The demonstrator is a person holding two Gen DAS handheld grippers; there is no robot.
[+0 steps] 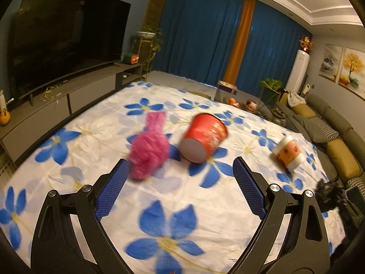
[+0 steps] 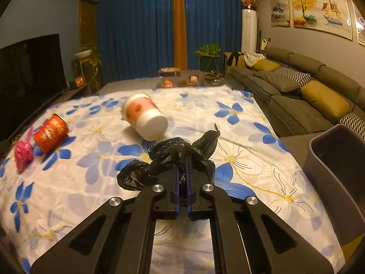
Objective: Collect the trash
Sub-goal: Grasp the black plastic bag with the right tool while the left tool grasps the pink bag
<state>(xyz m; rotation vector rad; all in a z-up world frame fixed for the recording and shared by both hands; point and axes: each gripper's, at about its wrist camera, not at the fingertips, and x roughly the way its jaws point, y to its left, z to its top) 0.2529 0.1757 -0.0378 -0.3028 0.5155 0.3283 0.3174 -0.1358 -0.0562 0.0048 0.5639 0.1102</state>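
Note:
A crumpled pink plastic bag (image 1: 149, 145) lies on the floral cloth just ahead of my left gripper's left finger. A red paper cup (image 1: 203, 138) lies on its side beside it, and an orange-and-white cup (image 1: 288, 151) lies further right. My left gripper (image 1: 180, 171) is open and empty above the cloth. My right gripper (image 2: 182, 159) is shut on a crumpled black plastic bag (image 2: 173, 157). In the right wrist view the orange-and-white cup (image 2: 144, 116), red cup (image 2: 51, 132) and pink bag (image 2: 22, 153) lie ahead and to the left.
A grey bin (image 2: 337, 166) stands at the table's right edge. The table (image 2: 251, 137) carries a white cloth with blue flowers. A TV (image 1: 59, 36) on a low cabinet is left, a sofa (image 2: 296, 91) right. Small figurines (image 2: 194, 80) sit at the far end.

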